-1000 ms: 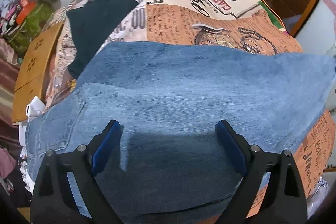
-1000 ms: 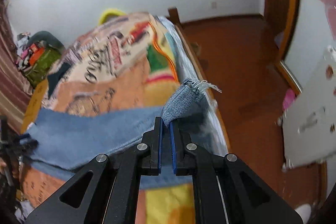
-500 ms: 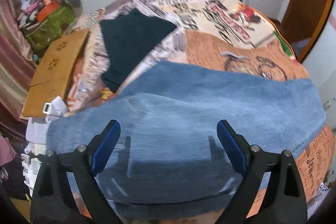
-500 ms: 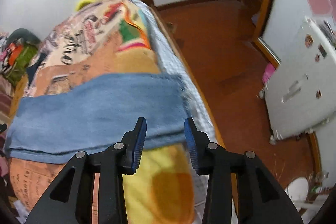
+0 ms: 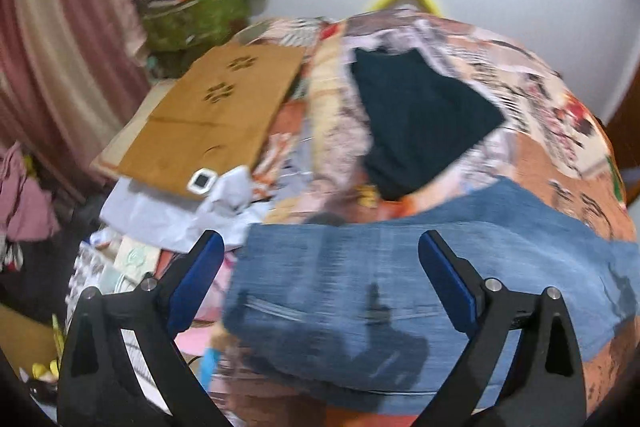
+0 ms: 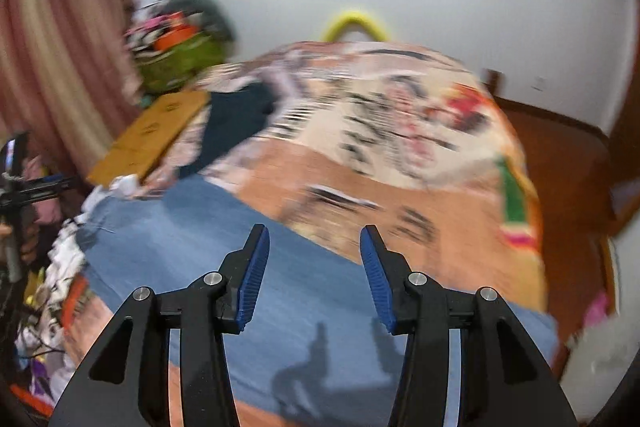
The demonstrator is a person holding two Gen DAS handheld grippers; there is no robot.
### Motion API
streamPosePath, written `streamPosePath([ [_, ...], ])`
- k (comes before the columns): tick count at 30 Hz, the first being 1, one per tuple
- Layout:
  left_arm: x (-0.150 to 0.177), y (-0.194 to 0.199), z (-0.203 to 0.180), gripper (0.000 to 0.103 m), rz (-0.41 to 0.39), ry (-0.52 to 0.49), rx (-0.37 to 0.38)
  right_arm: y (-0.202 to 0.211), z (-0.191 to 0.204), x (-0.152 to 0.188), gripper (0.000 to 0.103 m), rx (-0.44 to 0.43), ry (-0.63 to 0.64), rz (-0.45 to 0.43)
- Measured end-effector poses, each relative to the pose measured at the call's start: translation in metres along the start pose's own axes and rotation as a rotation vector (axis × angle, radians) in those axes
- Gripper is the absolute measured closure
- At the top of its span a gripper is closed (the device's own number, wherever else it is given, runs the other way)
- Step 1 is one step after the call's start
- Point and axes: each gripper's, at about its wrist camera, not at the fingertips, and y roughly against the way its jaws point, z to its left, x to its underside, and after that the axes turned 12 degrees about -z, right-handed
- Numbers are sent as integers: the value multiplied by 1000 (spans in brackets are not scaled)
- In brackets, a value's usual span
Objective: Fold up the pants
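Jeans [image 5: 400,279] folded lengthwise on bed [image 6: 400,131]; both grippers empty.
Left gripper [image 5: 320,267] jaws spread, right gripper [image 6: 314,267] jaws opening, denim below them, unpinched. Next: pinch one end squarely, both layers.

The pants [image 5: 420,291] lie flat across the near end of the bed [image 5: 540,115]. Behind them, toward the left, a folded garment [image 5: 416,123] rests on the bedcover — left of it, at the bed's edge, a cardboard sheet [image 5: 208,123] lies over crumpled papers [image 5: 168,211].
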Motion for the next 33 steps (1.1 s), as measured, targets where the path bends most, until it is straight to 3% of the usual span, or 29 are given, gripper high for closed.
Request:
streamPosePath([
  [5, 7, -37, 47, 5, 78, 94, -34, -62, 48, -10, 60, -133, 60, 48],
  [12, 31, -104, 80, 6, 211, 205, -31, -145, 95, -7, 59, -219, 120, 154],
  [14, 36, -117, 80, 13, 236, 220, -8, -168, 104, -6, 60, -228, 131, 181],
  [17, 46, -137, 79, 34, 292, 246, 68, -201, 114, -4, 59, -254, 122, 216],
  [19, 49, -142, 75, 57, 316, 262, 117, -217, 120, -3, 60, -270, 111, 235],
  [20, 51, -144, 74, 63, 323, 266, 134, -224, 122, -2, 66, -275, 106, 243],
  [21, 53, -144, 72, 75, 323, 269, 155, -231, 123, 1, 72, -280, 98, 252],
  [22, 54, -143, 71, 88, 321, 265, 169, -235, 125, 2, 86, -285, 92, 265],
  [24, 55, -138, 69, 100, 298, 232, 162, -243, 128, 8, 92, -278, 97, 302],
  [28, 56, -119, 73, 100, 210, 144, 84, -243, 134, 13, 97, -262, 160, 311],
  [33, 73, -118, 84, 96, 219, 127, 41, -249, 139, 20, 97, -216, 217, 327],
])
